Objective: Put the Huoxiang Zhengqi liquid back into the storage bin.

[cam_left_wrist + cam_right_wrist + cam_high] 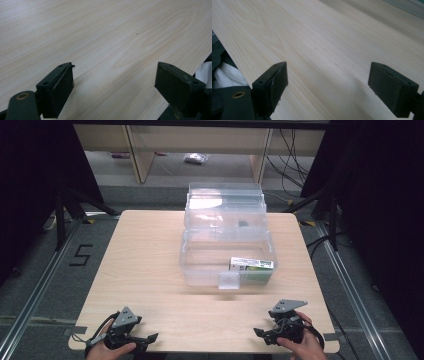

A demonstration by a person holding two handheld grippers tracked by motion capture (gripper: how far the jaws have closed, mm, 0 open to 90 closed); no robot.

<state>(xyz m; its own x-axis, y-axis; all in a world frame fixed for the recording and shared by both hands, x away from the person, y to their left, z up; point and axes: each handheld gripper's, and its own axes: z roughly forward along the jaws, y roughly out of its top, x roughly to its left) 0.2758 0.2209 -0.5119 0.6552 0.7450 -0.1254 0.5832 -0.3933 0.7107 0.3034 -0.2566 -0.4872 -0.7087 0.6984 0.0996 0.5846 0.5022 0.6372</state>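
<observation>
A clear plastic box [227,251] stands open at the middle back of the wooden table [150,265], its lid [225,202] tipped back behind it. Inside, at the front right, lies a white and green carton [251,265]. My left gripper [150,338] rests near the table's front left edge, held by a hand, its jaws wide apart over bare wood [115,50]. Near the front right edge, my right gripper [260,332] stands open too, with nothing between its fingers [270,86].
A small clear latch flap [228,280] hangs at the box's front wall. Black stands and cables flank the table. Shelving legs and a plastic bag [195,158] sit on the floor beyond. A floor mark "5" [80,255] lies at the left.
</observation>
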